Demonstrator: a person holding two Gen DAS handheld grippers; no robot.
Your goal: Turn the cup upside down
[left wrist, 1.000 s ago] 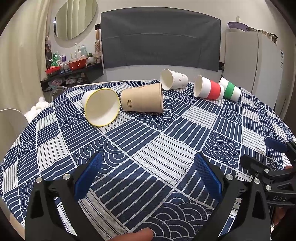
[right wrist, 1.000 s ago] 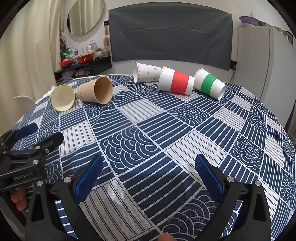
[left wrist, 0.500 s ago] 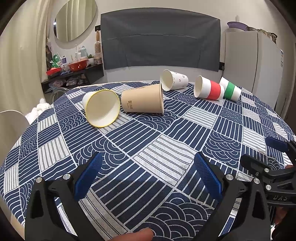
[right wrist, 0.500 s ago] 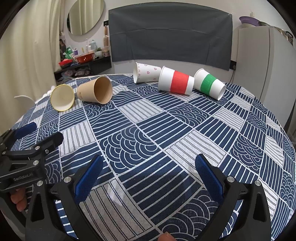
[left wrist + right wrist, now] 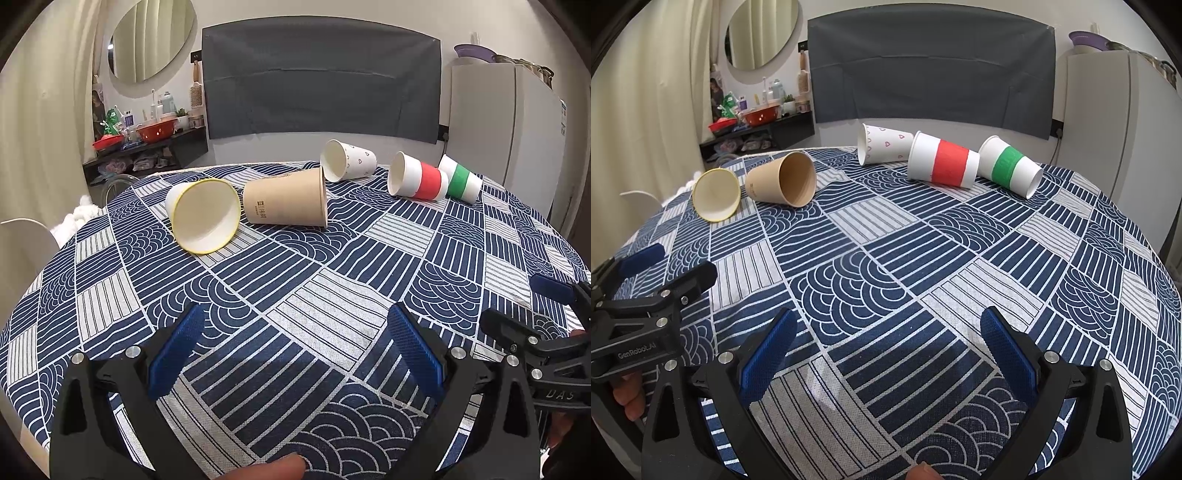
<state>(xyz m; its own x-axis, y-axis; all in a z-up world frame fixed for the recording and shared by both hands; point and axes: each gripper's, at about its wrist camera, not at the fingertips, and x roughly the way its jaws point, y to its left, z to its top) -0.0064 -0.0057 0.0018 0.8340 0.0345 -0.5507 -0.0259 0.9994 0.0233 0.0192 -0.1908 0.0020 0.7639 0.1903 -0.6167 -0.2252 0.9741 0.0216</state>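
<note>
Five paper cups are seen lying on their sides along the far part of the desk [image 5: 369,258]: from left to right, a yellow-rimmed cup [image 5: 203,216], a brown cup [image 5: 286,203], a heart-print cup [image 5: 349,160], a red-banded cup [image 5: 417,181] and a green-banded cup [image 5: 460,180]. The left tool [image 5: 295,343] and the right tool [image 5: 888,341] are held spread wide and unloaded over the near desk, well apart from every cup.
</note>
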